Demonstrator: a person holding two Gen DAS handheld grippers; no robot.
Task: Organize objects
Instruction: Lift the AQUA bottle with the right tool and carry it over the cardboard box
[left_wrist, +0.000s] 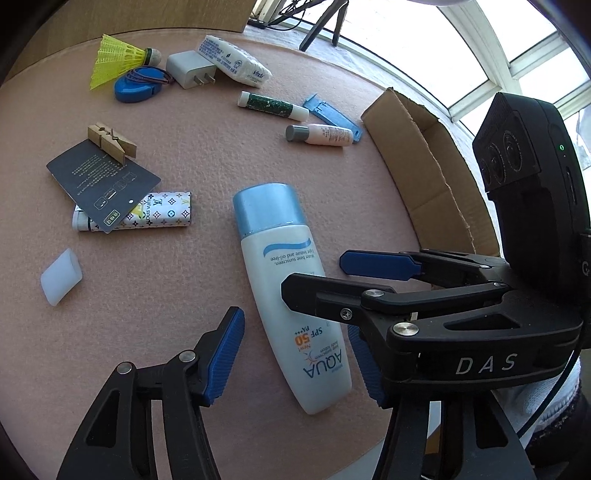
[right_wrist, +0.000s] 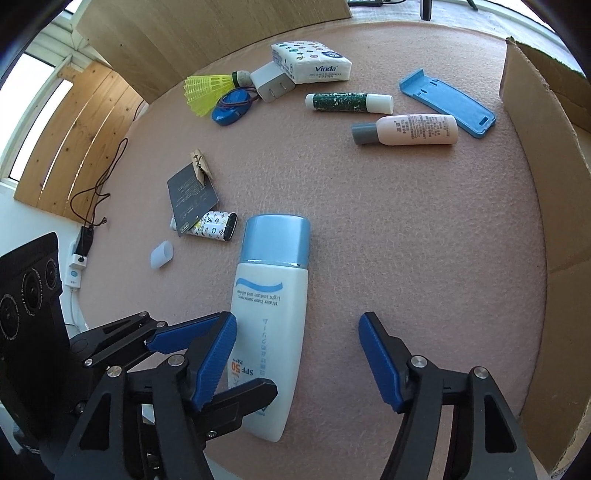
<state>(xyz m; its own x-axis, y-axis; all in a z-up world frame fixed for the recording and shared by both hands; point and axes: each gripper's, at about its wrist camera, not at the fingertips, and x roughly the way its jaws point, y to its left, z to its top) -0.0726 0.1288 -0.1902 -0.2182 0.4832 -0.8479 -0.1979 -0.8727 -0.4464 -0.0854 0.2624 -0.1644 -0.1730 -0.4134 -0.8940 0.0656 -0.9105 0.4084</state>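
**Two grippers over a sunscreen bottle on a pink mat**

Left wrist view: a pink felt-like mat (left_wrist: 177, 295) covers the table, with bright windows (left_wrist: 461, 48) along its far right edge and wooden panelling at top left. An open cardboard box (left_wrist: 424, 155) stands at the right edge of the mat; no contents show in the part of its inside that is visible. The white sunscreen bottle (left_wrist: 284, 280) with a blue cap lies flat in the middle, cap pointing away. The left gripper (left_wrist: 295, 354) straddles the bottle's lower end, jaws part open; the left pad stands clear of the bottle, and the right pad is mostly hidden behind the right gripper (left_wrist: 369, 273), so contact there cannot be told. The right gripper reaches in from the right across the bottle. Farther off lie a yellow shuttlecock (left_wrist: 114, 59), a white charger (left_wrist: 188, 68), a tissue pack (left_wrist: 232, 59) and a dark card (left_wrist: 103, 184) with a wooden clothespin (left_wrist: 110, 142).

Right wrist view: the same mat, with wooden boards (right_wrist: 74, 147) and a window at left and the box wall at right. The right gripper (right_wrist: 297, 354) is part open around the bottle (right_wrist: 269, 306); its left pad lies against the bottle's side, the right pad well apart. The left gripper (right_wrist: 184, 354) sits at lower left, its fingers crossing the bottle's base. A pink bottle with grey cap (right_wrist: 410, 129) and a blue plastic piece (right_wrist: 447, 103) lie near the box.
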